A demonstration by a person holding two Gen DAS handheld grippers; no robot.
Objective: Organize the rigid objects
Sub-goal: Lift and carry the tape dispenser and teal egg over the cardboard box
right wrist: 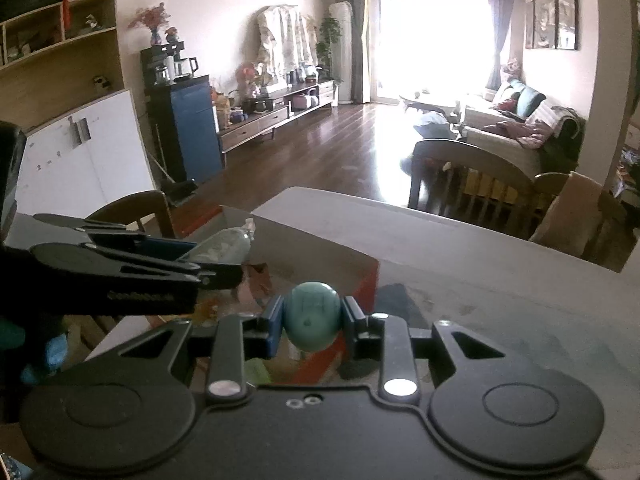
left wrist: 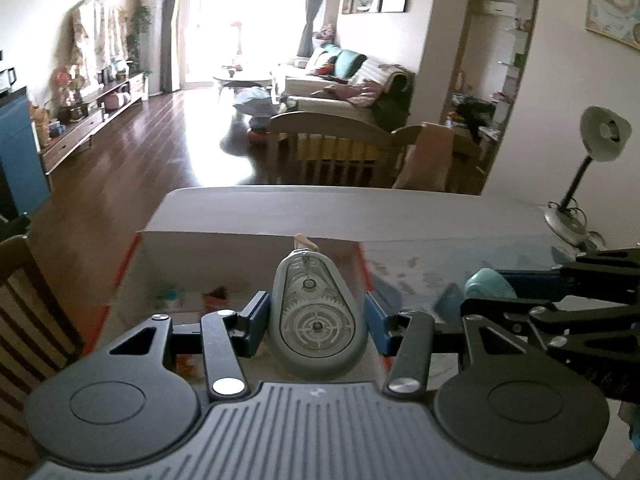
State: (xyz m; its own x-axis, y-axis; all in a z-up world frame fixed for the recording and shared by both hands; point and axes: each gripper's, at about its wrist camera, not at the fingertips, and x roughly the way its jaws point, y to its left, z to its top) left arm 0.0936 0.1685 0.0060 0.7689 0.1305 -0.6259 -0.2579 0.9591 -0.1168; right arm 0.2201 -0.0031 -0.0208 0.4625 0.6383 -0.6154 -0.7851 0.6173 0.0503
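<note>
Grey plastic fills the middle of our left wrist view: the left gripper (left wrist: 316,316) pinches a teardrop-shaped grey case (left wrist: 316,312) with a clear face, through which we see white gear wheels. Its blue-padded fingers (left wrist: 256,320) press against both flanks of the case, and the narrow end points away from us, with a small tan tab sticking out at the tip. The case hangs above an open cardboard box (left wrist: 240,248) with red edges, which sits on the grey table (left wrist: 440,216). A few small items lie in the bottom of the box, too blurred for us to name.

Our right gripper (right wrist: 312,320) is clamped on a round teal knob (right wrist: 312,316) — smooth, egg-like, with faint markings on its face. It is held over the near right corner of the box (right wrist: 320,248), just beside the left gripper (right wrist: 208,268), which reaches in from the left of that view with the grey case (right wrist: 224,246) in its tips. In the left wrist view the knob (left wrist: 488,284) shows as a teal lump between the right gripper's dark arms (left wrist: 560,296).

A desk lamp (left wrist: 600,136) stands on the table's far right edge. Wooden chairs (right wrist: 480,176) sit beyond the far side — past them, dark floorboards and a sofa (left wrist: 352,80).
</note>
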